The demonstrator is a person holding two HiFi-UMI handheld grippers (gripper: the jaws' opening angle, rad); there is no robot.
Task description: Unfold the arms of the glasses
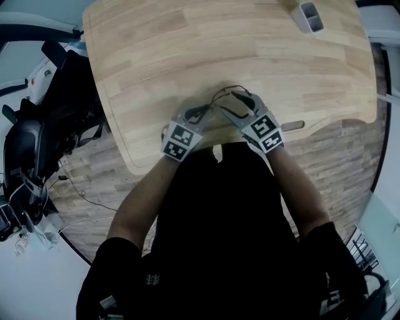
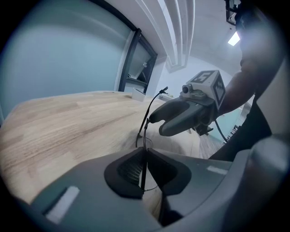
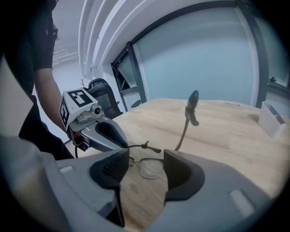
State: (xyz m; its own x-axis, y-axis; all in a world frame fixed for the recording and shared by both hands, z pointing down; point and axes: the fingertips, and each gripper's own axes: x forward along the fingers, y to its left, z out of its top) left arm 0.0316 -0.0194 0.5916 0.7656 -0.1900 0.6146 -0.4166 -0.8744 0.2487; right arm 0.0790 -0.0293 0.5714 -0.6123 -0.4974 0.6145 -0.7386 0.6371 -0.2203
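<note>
The thin black wire-frame glasses (image 1: 226, 92) lie on the wooden table (image 1: 187, 50) near its front edge, between my two grippers. My left gripper (image 2: 144, 170) is shut on one thin black arm of the glasses (image 2: 147, 122), which runs up from between its pads. My right gripper (image 3: 142, 170) stands open; a lens of the glasses (image 3: 149, 168) shows in the gap beyond its jaws, untouched. The other arm (image 3: 186, 122) sticks up off the table. In the head view the left gripper (image 1: 203, 114) and right gripper (image 1: 234, 103) almost meet at the frame.
A grey-white box (image 1: 308, 15) stands at the table's far right edge. Black chairs and cabled equipment (image 1: 37, 137) crowd the floor to the left. A slot (image 1: 292, 125) sits in the table's near edge, right of my hands.
</note>
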